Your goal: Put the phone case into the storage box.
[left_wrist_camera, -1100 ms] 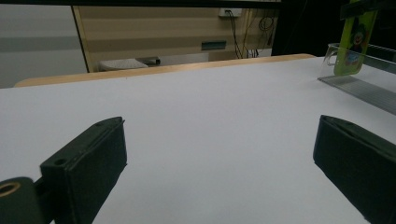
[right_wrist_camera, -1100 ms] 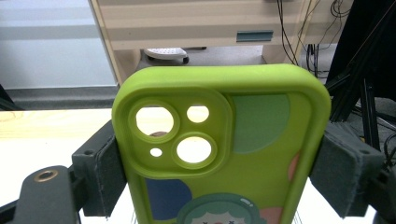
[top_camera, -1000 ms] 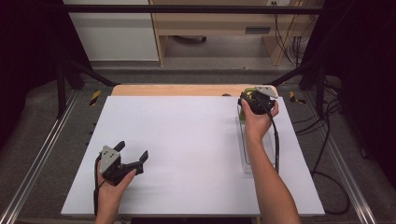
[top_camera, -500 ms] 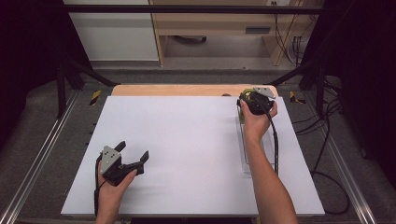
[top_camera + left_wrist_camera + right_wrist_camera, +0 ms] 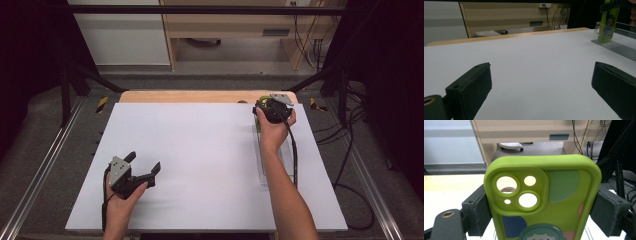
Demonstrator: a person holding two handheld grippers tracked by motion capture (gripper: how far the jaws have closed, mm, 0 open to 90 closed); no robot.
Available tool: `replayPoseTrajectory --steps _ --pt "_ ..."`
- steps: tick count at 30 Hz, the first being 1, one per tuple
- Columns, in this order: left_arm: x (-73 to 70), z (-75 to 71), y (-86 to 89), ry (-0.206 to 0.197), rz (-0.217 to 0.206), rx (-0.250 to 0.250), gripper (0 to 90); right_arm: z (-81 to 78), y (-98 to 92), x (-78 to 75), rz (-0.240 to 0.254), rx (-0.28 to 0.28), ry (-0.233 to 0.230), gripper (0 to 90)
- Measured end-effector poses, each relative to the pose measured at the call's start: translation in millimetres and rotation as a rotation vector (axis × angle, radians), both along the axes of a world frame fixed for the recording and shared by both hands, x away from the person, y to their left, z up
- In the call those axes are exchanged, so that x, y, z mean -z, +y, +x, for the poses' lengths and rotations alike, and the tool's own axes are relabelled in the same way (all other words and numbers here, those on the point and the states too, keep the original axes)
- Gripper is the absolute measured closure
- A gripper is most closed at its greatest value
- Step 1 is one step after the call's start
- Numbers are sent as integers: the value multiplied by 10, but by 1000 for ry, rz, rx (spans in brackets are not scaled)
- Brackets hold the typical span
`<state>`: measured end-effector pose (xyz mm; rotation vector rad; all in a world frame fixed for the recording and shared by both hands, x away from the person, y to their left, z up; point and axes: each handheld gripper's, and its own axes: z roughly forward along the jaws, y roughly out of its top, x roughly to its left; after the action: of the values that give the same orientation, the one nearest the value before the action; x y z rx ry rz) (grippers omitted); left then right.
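The right tongs (image 5: 541, 207) have just been easing open, yet their pads still sit against both edges of a lime-green phone case (image 5: 541, 202), held upright at the far right of the white table (image 5: 200, 150) over a clear acrylic stand (image 5: 261, 160). The person's right hand (image 5: 272, 132) hides most of the case from above, and its lower cartoon print is cut off. The left tongs (image 5: 142, 167) rest wide open and empty near the table's front left.

In the right gripper view the green phone case (image 5: 544, 202) runs off the bottom edge, so its cartoon face is cut at the forehead. In the high view the right tool (image 5: 264, 111) and hand (image 5: 272, 132) cover most of the case and part of the clear stand (image 5: 261, 165) on the worktop (image 5: 200, 150).
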<state>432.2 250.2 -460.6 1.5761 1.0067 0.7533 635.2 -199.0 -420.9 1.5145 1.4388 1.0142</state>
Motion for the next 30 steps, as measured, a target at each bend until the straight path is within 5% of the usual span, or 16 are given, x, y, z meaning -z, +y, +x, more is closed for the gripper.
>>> replayPoseTrajectory --steps 22,30 --pt "1 0 -9 2 -1 3 24 2 -9 2 -26 -16 -3 93" --pt "7 -2 -34 5 1 9 26 1 22 0 0 -56 -7 84"
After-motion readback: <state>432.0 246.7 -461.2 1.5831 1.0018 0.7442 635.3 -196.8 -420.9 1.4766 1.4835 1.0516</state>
